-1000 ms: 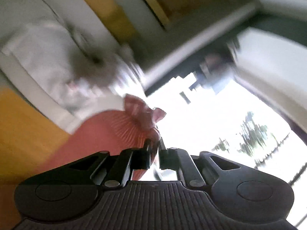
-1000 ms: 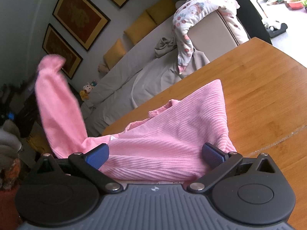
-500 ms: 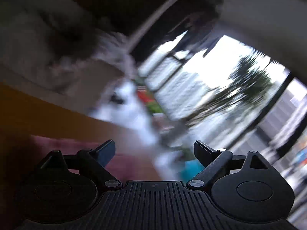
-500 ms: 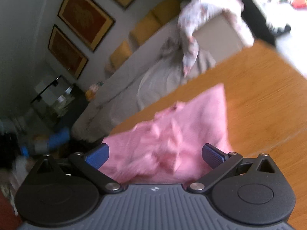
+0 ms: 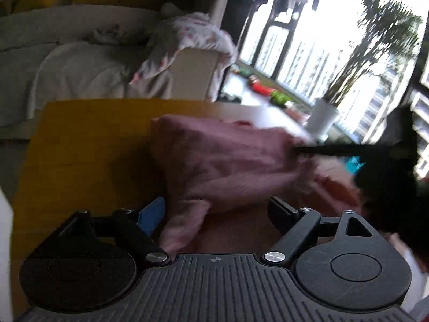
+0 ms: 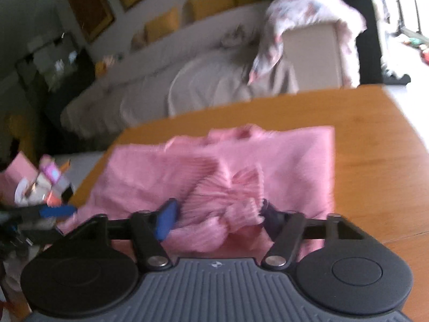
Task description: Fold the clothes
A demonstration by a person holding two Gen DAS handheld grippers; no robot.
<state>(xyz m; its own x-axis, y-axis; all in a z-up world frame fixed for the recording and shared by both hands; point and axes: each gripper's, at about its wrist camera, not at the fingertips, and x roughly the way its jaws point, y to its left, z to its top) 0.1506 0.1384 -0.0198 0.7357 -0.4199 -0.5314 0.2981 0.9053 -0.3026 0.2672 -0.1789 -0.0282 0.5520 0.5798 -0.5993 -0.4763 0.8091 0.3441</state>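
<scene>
A pink ribbed garment [image 6: 268, 161] lies spread on the wooden table [image 6: 375, 139], with a sleeve thrown across its middle. My right gripper [image 6: 218, 216] sits low over the near edge, open. Its jaws are partly drawn in around a bunched ribbed cuff [image 6: 236, 196] that lies between the pads. My left gripper [image 5: 215, 212] is open at the garment's [image 5: 228, 155] left edge, a loose fold of fabric lying between its fingers. The right gripper [image 5: 380, 166] shows as a dark blur at the far side in the left wrist view.
A grey sofa [image 6: 187, 88] with yellow cushions and a flowered cloth [image 6: 303, 24] stands behind the table. A white plant pot [image 5: 321, 118] stands by the windows. Clutter [image 6: 40, 185] sits left of the table. Bare wood [image 5: 80, 147] lies left of the garment.
My left gripper let go of the raised sleeve, opened, and swung down to the table. The sleeve dropped onto the garment. The right jaws narrowed around the cuff.
</scene>
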